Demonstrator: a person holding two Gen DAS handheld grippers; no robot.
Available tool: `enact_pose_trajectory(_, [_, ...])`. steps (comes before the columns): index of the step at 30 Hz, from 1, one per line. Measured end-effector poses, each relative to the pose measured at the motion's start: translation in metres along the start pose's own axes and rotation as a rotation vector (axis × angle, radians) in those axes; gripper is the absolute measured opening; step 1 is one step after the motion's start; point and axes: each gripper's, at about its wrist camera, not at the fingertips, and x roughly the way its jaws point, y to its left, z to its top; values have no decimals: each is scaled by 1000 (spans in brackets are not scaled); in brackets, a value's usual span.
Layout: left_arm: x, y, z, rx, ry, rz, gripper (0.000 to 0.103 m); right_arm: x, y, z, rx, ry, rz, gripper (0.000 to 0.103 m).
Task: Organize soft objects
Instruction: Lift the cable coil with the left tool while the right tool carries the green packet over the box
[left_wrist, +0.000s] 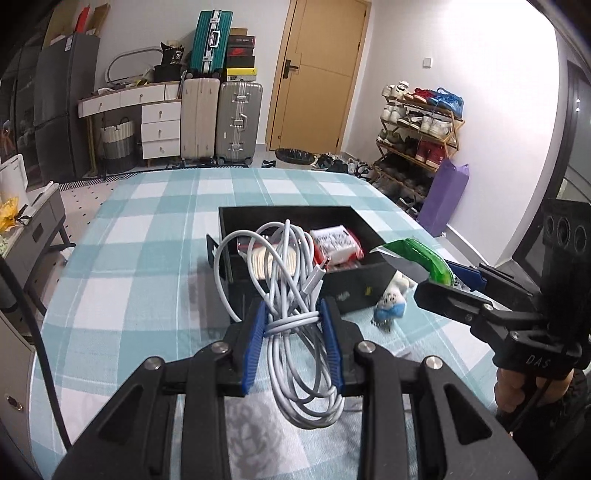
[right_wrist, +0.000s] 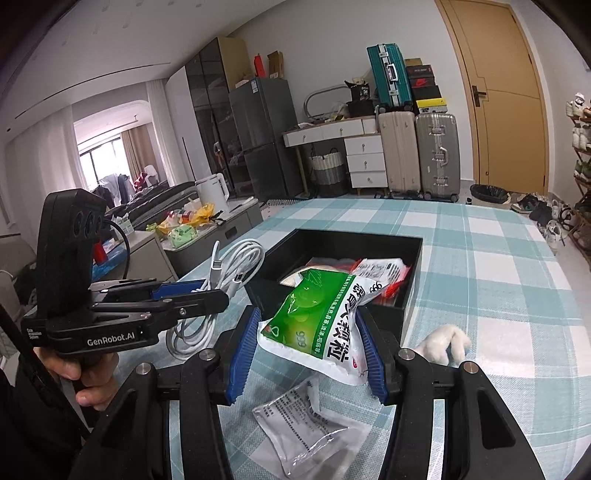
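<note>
Left claw (left_wrist: 291, 328): blue pads pinching one coiled white cable (left_wrist: 291, 295), loops hanging below the jaws, plug ends sticking up
Right claw (right_wrist: 308, 350): pinching one green-and-white packet (right_wrist: 317, 317), held tilted above the cloth just short of the box
Hands: left hand (right_wrist: 86, 373) wrapped round its grip, claw level, pointing toward the box's near left corner
Count on cloth: one clear foil sachet (right_wrist: 310, 428) lying flat under the right claw; one white and blue plush toy (left_wrist: 391, 299) touching the box's near wall
Box (left_wrist: 369, 291): one, black, open-topped, holding red-and-white packets (left_wrist: 336, 245), number unclear
Edges: box sits mid-table on the checked cloth (left_wrist: 147, 236); bare cloth to the left and beyond it
</note>
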Motion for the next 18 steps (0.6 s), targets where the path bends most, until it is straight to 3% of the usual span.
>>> enact_pose_trajectory(18, [13, -4, 44, 26, -33, -7, 29, 7, -8, 40, 6, -21, -36, 52])
